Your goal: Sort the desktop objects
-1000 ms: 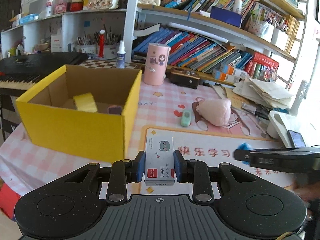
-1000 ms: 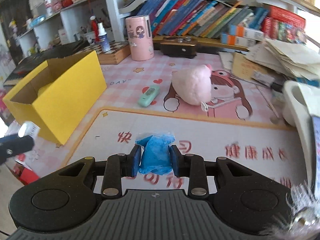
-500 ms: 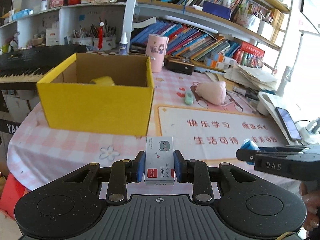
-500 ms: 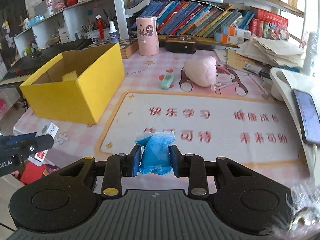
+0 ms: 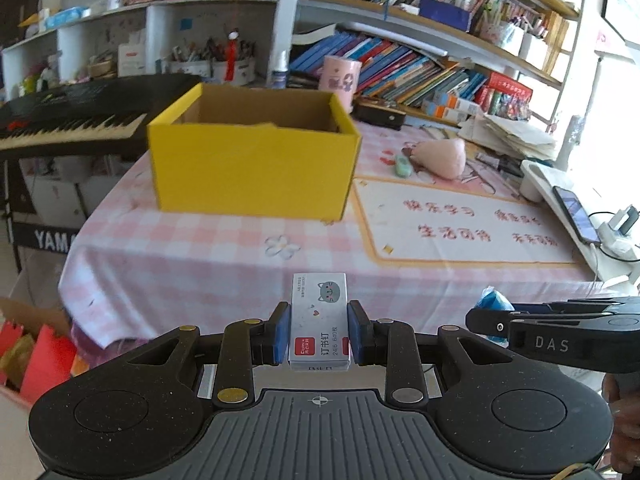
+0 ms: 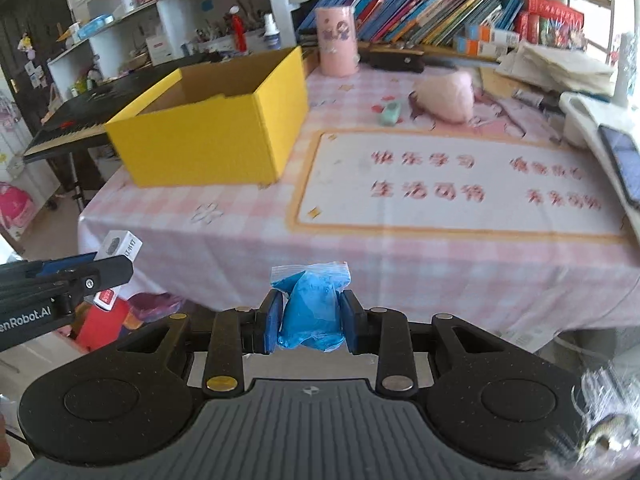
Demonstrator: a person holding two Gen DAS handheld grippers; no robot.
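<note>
Left claw [image 5: 319, 334] clamped on a small white staple box [image 5: 319, 320], upright between the blue pads, grey cat print on top, red label low. Right claw [image 6: 307, 322] clamped on a blue bag [image 6: 311, 309], crumpled, clear zip strip sticking up. Both claws off the near edge of the bench [image 6: 360, 248], neither item over it. In the left wrist view the right claw shows at 3 o'clock, blue bag tip at its nose. In the right wrist view the left claw shows at 9 o'clock with the staple box poking out.

Yellow box [image 5: 252, 160] open-topped on the bench at 11 o'clock, contents not visible. White mat [image 6: 460, 184] with red characters at 1 o'clock, just beside the box. Pink plush [image 6: 444, 94] and small green item [image 6: 390, 114] beyond the mat at 12–1 o'clock. Pink cup [image 6: 336, 40] at 12, bookshelf behind it. Keyboard [image 5: 68, 120] at 10 o'clock, off the bench. Phone [image 5: 576, 212] on a white stand at 3 o'clock.
</note>
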